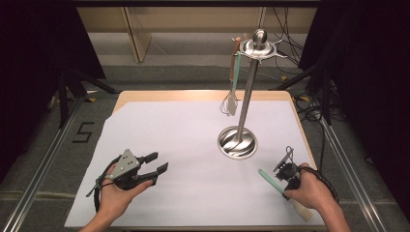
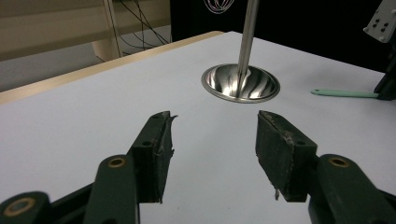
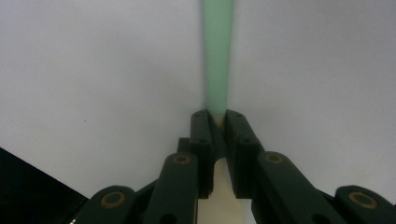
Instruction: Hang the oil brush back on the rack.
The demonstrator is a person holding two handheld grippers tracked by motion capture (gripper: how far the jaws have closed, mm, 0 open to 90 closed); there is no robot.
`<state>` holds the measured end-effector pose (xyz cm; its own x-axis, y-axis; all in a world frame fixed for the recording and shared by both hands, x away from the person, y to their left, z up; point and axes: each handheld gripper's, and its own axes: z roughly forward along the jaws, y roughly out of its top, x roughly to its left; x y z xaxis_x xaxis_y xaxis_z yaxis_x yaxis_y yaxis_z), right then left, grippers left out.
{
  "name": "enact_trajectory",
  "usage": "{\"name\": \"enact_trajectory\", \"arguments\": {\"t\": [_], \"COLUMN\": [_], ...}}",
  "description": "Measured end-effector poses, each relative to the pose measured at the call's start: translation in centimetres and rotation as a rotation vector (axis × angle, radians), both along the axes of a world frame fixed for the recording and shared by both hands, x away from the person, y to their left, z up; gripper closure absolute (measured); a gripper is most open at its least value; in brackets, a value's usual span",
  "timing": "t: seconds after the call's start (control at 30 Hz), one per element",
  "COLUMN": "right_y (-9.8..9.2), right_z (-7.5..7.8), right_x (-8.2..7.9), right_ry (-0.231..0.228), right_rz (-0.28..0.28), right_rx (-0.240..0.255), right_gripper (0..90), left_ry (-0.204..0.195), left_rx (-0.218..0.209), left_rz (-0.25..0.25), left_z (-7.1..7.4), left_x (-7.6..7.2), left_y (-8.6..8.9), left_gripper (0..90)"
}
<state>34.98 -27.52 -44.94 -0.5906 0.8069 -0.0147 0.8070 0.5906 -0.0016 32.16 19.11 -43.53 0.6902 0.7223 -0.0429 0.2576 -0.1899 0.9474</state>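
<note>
My right tongs (image 1: 286, 175) clamp the mint-green-handled, cream-bladed spatula (image 1: 269, 179) low over the white worktop (image 1: 183, 140), handle pointing toward the steel hanging stand (image 1: 245, 104); left tongs (image 1: 153, 163) wide, empty.

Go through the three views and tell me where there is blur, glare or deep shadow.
High view: the white table cover is evenly lit, both sides fall to black, and the steel stand base shows streaky reflections. Left gripper view: sharp from the left gripper to that base. Right gripper view: the green handle in the right gripper is soft and out of focus.
</note>
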Motion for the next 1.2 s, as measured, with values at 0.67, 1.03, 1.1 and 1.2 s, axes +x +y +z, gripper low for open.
{"name": "enact_trajectory", "arguments": {"t": [0.67,1.03,1.1,1.2], "right_y": [0.3,0.9,1.0,1.2], "right_z": [2.2,3.0,3.2,3.1], "right_x": [-1.2,-2.0,-2.2,-2.4], "right_ry": [-0.222,-0.364,-0.396,-0.478], "right_rz": [-0.114,-0.180,-0.169,-0.178], "right_rx": [0.153,0.342,0.372,0.409], "right_gripper": [83.2,83.2,83.2,83.2], "left_ry": [0.006,0.004,0.007,0.015], "left_rx": [-0.001,-0.007,0.001,-0.013], "left_rz": [-0.014,-0.026,-0.024,-0.029], "left_z": [-0.2,-0.3,-0.2,0.0], "left_x": [0.0,0.0,0.0,0.0], "left_y": [-0.3,-0.6,-0.5,-0.7], "left_gripper": [45.1,45.1,45.0,44.9]}}
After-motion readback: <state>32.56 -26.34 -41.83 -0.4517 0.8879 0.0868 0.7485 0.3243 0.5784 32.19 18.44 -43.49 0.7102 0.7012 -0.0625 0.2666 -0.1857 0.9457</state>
